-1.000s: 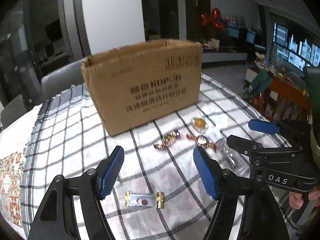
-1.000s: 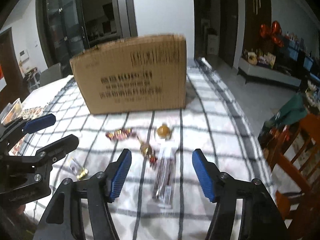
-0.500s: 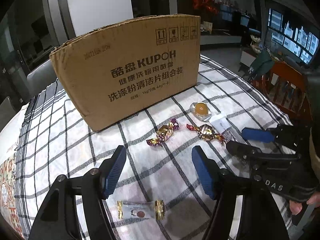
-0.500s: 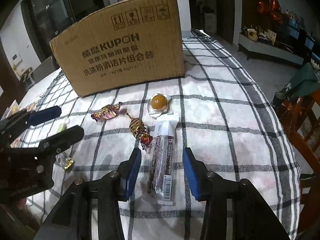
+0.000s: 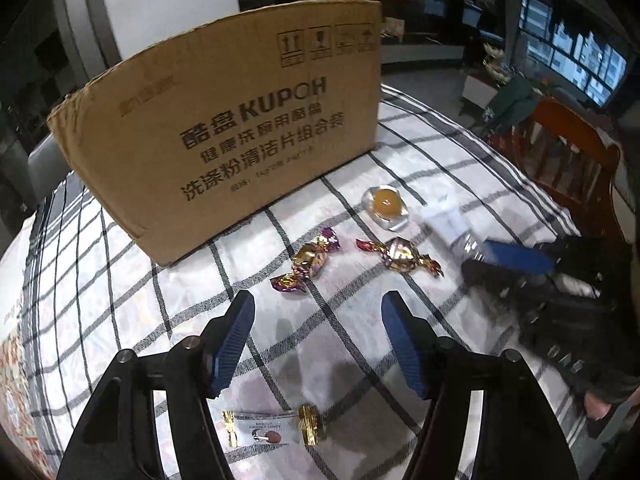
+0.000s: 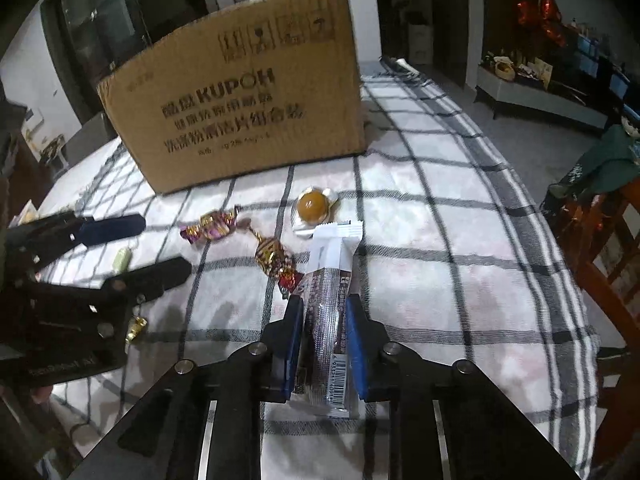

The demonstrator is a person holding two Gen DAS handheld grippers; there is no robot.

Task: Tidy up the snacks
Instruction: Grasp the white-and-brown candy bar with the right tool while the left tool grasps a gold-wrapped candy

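Your right gripper has its blue pads closed on the long snack bar at the lower centre of the right wrist view, gripping it across its width while it lies on the cloth. Your left gripper stands open over bare cloth at the lower centre of its own view, nothing between its pads, with the small gold-ended sachet lying just below them.

By my reading, you are at the start: nothing shown has reached the cardboard box, whose inside is hidden from both cameras. Left to gather are the bar you hold, the purple-and-gold candy at mid-frame, the gold twist candy to its right, the clear-wrapped amber sweet above that, and the sachet. In the right wrist view a small pale green sweet also lies at the left, between the left gripper's fingers.

The surface is a table under a white cloth with dark checks, lying fairly flat. The room is dim: a wooden chair at the right edge, red balloons and a low cabinet at the upper right, and dark windows at the far right of the left wrist view.
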